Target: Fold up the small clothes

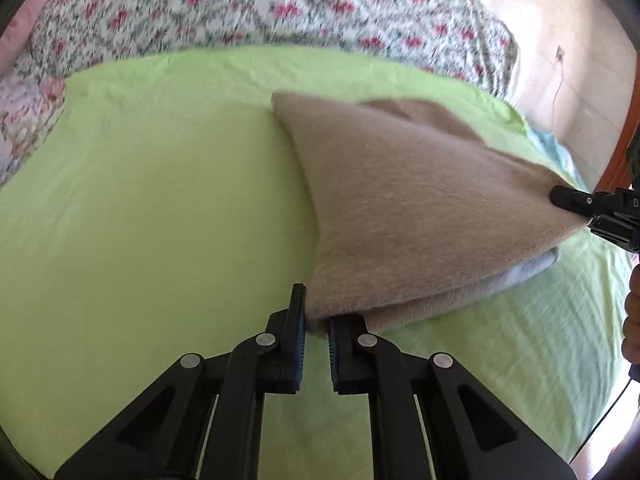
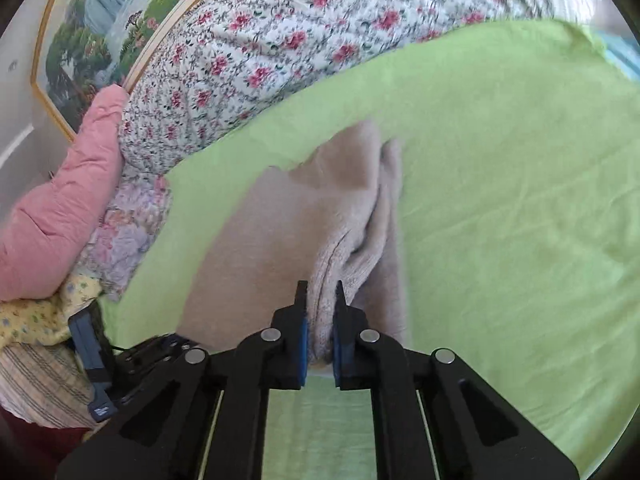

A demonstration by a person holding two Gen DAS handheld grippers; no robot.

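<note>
Bedsheet (image 1: 140, 200), green and bare, lies under both your grippers. Ahead of them sits the beige garment (image 1: 420, 200), stretched taut between two pinched corners. Your left gripper (image 1: 318, 330) is clamped on its near edge, your right gripper (image 2: 320, 316) on a bunched hem. Fold step is underway, I judge; next, carry both corners across together, evenly.

One beige garment (image 1: 420, 208) on one green sheet (image 1: 160, 200), two grippers (image 1: 318, 320) (image 2: 320, 312) (both visible), one floral quilt (image 2: 280, 40) at twelve o'clock, one pink pillow (image 2: 60, 220).
</note>
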